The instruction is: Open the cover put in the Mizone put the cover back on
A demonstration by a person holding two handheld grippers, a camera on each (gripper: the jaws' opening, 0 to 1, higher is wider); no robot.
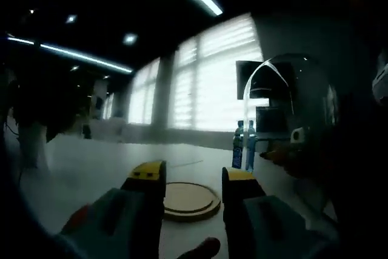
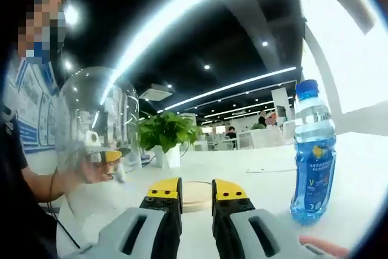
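Standing upright on table (image 2: 364, 168): Mizone bottle (image 2: 313, 150); both grippers' jaws parted, empty, near wooden disc (image 1: 189, 200).

Open-plan office, interior

Dark ceiling with long strip lights (image 2: 200, 4) and recessed spots; tall windows with blinds (image 1: 212, 77); white tables (image 2: 357, 168); potted plant (image 2: 165, 131); poster wall (image 2: 27, 116); desks with a seated person (image 2: 231, 133) in the background

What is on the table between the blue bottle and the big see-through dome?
In the right gripper view, a round wooden base lies on the table between the Mizone bottle and the clear dome cover, behind the right gripper.
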